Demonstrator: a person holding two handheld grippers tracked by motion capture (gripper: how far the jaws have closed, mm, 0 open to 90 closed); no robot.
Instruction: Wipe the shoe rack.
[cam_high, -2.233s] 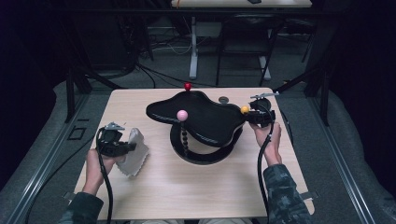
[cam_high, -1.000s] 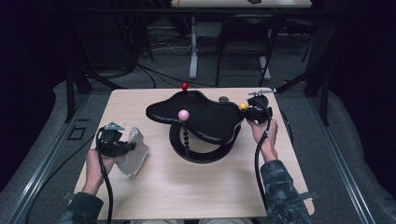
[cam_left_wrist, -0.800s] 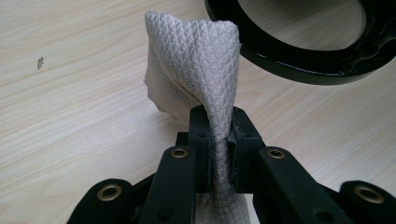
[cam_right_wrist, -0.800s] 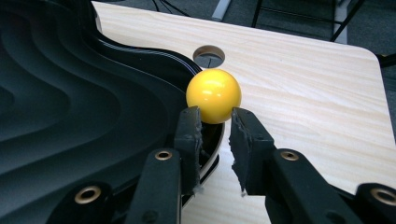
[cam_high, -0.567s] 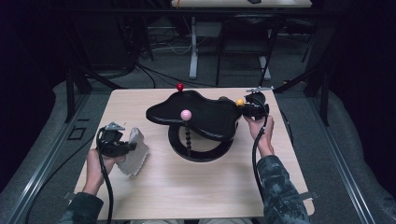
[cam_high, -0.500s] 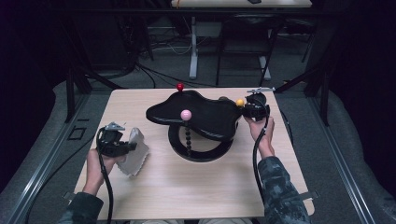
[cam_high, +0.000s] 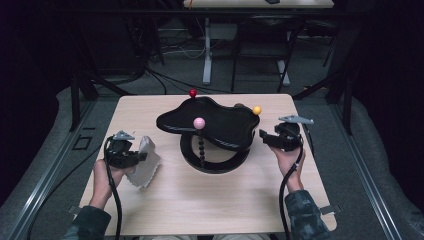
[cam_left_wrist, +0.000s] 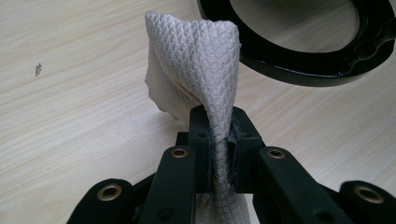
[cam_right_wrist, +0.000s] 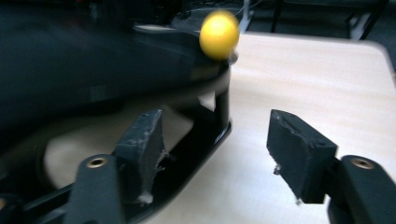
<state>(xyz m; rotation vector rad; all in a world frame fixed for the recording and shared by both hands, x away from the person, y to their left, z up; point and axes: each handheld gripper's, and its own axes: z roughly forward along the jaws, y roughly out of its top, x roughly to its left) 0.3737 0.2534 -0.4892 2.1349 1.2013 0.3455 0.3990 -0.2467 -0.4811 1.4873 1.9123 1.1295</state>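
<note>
The left gripper (cam_left_wrist: 219, 140) pinches a cloth (cam_left_wrist: 196, 65), pads pressed tight, beside the ring base (cam_high: 212, 160) of the black stand (cam_high: 210, 122); the right gripper (cam_right_wrist: 215, 149) has just been opening, jaws spread with nothing between them, clear of the yellow ball (cam_right_wrist: 219, 29). To wipe well, keep the cloth pinched firmly; steady the stand before contact; sweep the tray top slowly. No brand, label or writing is legible.

The wooden table (cam_high: 220, 200) is lit evenly from above, while the room beyond, toward 12 o'clock, lies dim. The high view is soft. In the left gripper view the white cloth (cam_left_wrist: 196, 70) is sharp. The right gripper view is motion-blurred; the yellow ball (cam_right_wrist: 219, 29) smears.
</note>
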